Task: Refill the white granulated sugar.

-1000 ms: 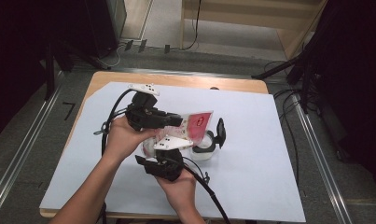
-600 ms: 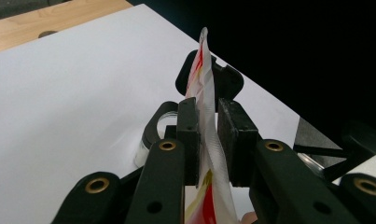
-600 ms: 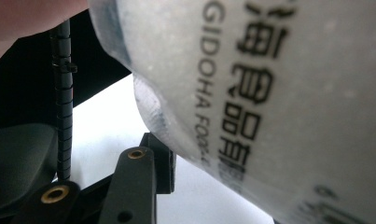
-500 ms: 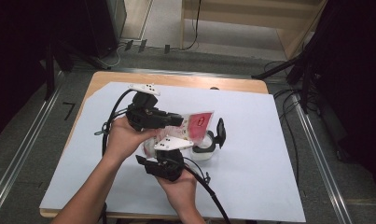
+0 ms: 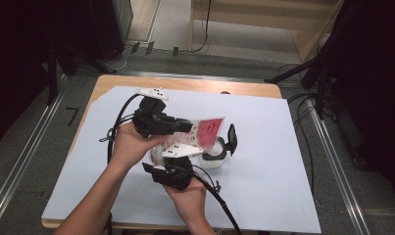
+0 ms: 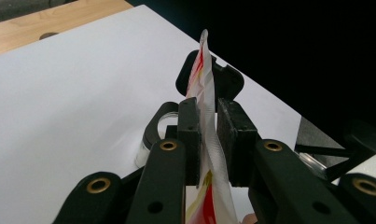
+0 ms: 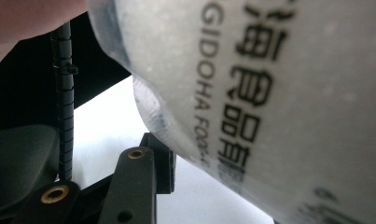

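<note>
Packet (image 6: 208,121) above lidded container (image 5: 215,157).

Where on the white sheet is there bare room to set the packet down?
The white sheet is bare on the right, from the clear container to its right edge, and at the near left beside the forearm. The middle is crowded: the left gripper pinches the red packet above the container, with the right gripper beside it.

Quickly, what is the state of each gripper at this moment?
Left gripper: closed on the red and white packet.
Right gripper: holding the clear container, as far as can be seen.
</note>
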Available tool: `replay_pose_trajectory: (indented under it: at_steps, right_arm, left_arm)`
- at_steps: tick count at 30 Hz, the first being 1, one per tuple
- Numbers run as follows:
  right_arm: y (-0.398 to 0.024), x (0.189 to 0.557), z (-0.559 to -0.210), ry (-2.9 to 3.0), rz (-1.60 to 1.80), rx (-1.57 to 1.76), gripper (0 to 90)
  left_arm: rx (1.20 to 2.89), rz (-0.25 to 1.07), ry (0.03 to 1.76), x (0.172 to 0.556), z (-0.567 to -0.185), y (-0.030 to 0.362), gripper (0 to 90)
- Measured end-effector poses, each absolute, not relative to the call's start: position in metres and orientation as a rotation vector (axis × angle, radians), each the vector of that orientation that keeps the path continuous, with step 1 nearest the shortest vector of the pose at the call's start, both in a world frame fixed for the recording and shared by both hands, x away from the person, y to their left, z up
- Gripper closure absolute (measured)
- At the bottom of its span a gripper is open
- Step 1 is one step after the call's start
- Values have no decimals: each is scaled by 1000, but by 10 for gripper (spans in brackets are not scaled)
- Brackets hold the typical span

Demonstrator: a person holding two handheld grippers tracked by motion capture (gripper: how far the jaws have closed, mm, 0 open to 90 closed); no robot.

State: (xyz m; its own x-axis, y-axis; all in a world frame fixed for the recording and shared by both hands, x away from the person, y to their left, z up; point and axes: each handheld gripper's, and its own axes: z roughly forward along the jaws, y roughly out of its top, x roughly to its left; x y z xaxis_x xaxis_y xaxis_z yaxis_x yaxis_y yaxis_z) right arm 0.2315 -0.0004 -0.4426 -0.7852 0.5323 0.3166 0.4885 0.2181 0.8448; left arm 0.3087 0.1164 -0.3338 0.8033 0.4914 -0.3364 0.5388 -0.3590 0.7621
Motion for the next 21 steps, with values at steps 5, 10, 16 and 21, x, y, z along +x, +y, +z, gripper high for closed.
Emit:
replay_pose_trajectory:
  at_steps: [5, 10, 16, 21]
  right_arm:
    - [-1, 231, -442, 2421, 1655, 1014, 635]
    - [0, 231, -442, 2420, 1657, 1013, 635]
    - [0, 231, -442, 2422, 1659, 1015, 635]
    - [0, 231, -442, 2421, 1660, 1014, 635]
  left_arm:
    - [2017, -63, 763, 309, -334, 116, 803]
    - [2017, -68, 760, 308, -333, 117, 804]
    - [2016, -65, 764, 308, -333, 117, 812]
    - [2017, -63, 768, 308, -333, 117, 831]
